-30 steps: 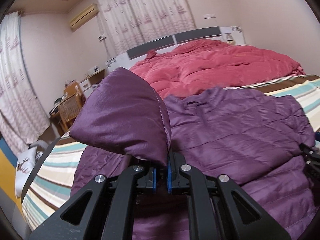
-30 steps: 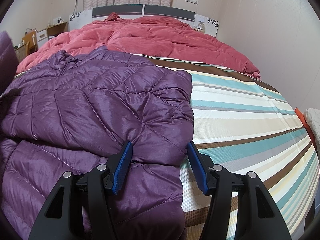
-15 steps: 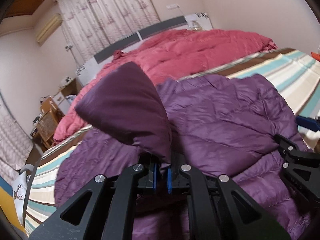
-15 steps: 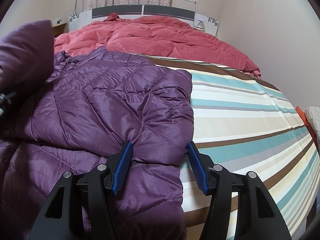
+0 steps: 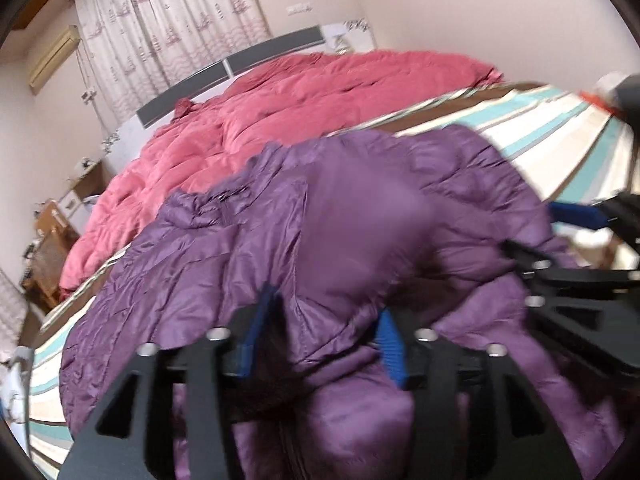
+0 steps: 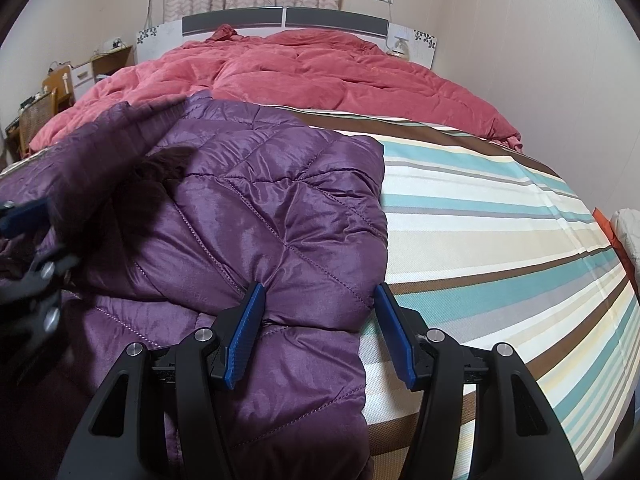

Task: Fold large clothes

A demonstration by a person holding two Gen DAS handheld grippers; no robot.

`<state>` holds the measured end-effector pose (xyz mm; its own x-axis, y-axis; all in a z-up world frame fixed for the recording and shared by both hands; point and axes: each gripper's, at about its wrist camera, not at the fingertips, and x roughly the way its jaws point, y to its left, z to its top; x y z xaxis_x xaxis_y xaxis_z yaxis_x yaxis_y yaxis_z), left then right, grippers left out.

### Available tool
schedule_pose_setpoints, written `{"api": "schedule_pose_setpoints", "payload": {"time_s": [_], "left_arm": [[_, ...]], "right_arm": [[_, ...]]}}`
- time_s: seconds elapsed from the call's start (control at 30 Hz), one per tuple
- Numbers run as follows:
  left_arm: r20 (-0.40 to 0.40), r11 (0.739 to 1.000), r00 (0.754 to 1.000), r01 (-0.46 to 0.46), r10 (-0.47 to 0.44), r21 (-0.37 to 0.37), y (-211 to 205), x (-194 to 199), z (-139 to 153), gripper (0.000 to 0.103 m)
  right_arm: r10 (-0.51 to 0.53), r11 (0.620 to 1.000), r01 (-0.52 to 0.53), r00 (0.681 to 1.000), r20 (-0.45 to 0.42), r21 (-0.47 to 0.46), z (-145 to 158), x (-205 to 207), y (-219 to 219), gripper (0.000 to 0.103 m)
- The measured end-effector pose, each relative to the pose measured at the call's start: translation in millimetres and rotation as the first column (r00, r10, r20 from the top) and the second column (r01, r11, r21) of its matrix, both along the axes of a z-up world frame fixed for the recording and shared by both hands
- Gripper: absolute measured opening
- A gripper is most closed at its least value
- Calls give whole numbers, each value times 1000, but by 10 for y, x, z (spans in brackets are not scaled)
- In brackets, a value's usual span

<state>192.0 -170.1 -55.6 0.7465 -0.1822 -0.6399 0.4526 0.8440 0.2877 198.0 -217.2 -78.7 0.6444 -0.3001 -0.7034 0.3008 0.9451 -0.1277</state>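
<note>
A purple quilted down jacket [image 6: 256, 216] lies on the striped bed sheet [image 6: 480, 216]; it also shows in the left wrist view [image 5: 224, 264]. My left gripper [image 5: 324, 332] is open; its jaws stand apart around the folded-over left sleeve [image 5: 368, 216], which is blurred and drops across the jacket's body. My right gripper [image 6: 318, 320] is open and holds nothing, low over the jacket's right edge where the right sleeve is folded in. The left gripper shows blurred at the left edge of the right wrist view [image 6: 28, 248].
A rumpled red duvet [image 6: 312, 76] covers the far half of the bed below the headboard [image 6: 284, 20]. A desk and wicker chair [image 6: 44, 104] stand at the far left. A white and orange item [image 6: 620, 236] lies at the bed's right edge.
My left gripper carried the left sleeve rightward over the jacket's body, then opened and let it go. The right gripper has stayed still and open.
</note>
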Motion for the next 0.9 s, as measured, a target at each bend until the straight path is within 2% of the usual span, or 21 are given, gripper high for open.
{"api": "schedule_pose_setpoints", "payload": {"time_s": [0.07,0.17,0.27,0.37,0.5,0.57,0.7,0.83,0.9], "left_arm": [[-13,999,1000,20,-21,-29,58,-126,73,54],[-25,998,1000,2,-4,-70,205,-199,144,56],[-45,990,995,-89,85,-106,523,-181,243,56],[-50,978,984,-174,170,-111,801,-114,296,56],[-83,952,957,-286,278,-106,1191,88,268,56],[-117,934,939,-337,323,-121,1346,170,232,56],[-132,917,921,-381,367,-113,1490,340,178,59],[-139,909,912,-402,387,-106,1549,487,146,61],[-145,905,907,-411,395,-106,1586,538,133,61]], "right_arm": [[-1,1000,1,1000,0,-2,3,-9,-6,57],[-3,1000,3,1000,1,-10,12,-7,27,57],[9,1000,-9,1000,23,-17,63,-31,37,57],[55,998,-54,997,53,-27,202,-72,105,57],[117,993,-116,988,103,-11,455,-59,254,57],[143,989,-146,982,124,18,578,22,346,57],[185,979,-195,972,141,55,697,248,532,57],[229,968,-239,965,126,71,676,506,708,57],[244,965,-251,965,92,80,594,648,763,57]]}}
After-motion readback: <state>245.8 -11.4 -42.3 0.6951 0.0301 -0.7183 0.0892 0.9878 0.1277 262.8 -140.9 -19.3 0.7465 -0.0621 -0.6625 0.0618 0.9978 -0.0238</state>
